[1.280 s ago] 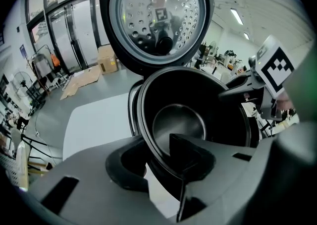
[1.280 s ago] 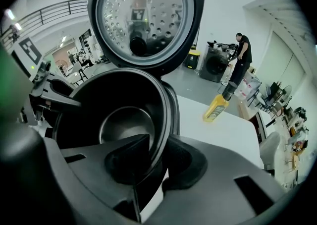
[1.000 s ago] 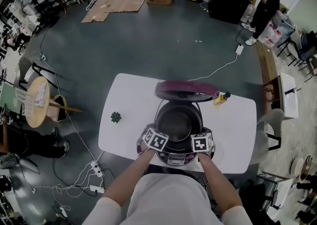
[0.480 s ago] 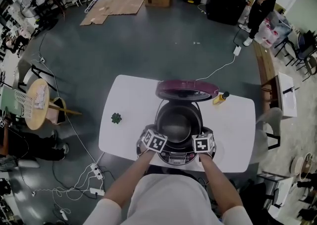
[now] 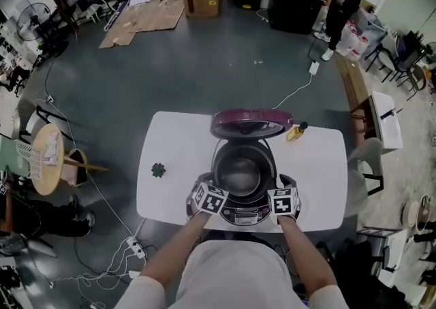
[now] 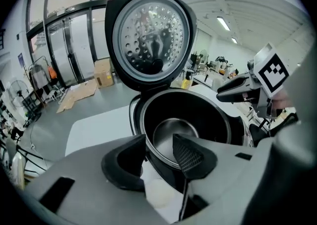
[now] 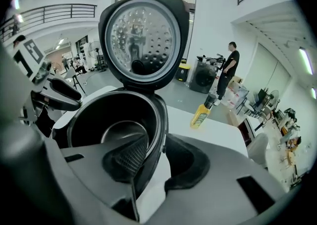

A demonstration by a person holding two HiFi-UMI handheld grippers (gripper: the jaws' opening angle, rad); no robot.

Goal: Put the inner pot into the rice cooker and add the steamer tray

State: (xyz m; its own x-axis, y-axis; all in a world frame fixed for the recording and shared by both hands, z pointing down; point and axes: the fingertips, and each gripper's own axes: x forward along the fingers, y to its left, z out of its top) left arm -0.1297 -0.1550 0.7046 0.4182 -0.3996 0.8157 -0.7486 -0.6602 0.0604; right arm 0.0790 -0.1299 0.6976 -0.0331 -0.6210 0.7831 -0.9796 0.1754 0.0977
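My left hand-held gripper [image 6: 158, 157]: the jaws are spread and have just been opening. The near-left edge of the rice cooker [image 5: 245, 216] stands between them, one jaw inside and one outside, and the pads do not press it.
My right hand-held gripper [image 7: 153, 162]: also spread, also just opening. It stands the same way over the near-right edge and grips nothing.
Inner pot [image 5: 240, 173]: it sits down in the cooker, just ahead of and below both grippers and between them. It is round, with its mouth facing up, and both hands are equally near.
Lid [image 5: 250, 124]: it stands open behind the pot, so the way in from above is free.
Worktop [image 5: 177, 144]: a small green thing [image 5: 159, 170] lies on my left side and a yellow bottle [image 7: 200, 115] at far right.
Steamer tray: I find it in no view, so I cannot tell which hand is nearer.
My judgement: the pot step looks done, and the tray is not yet added.
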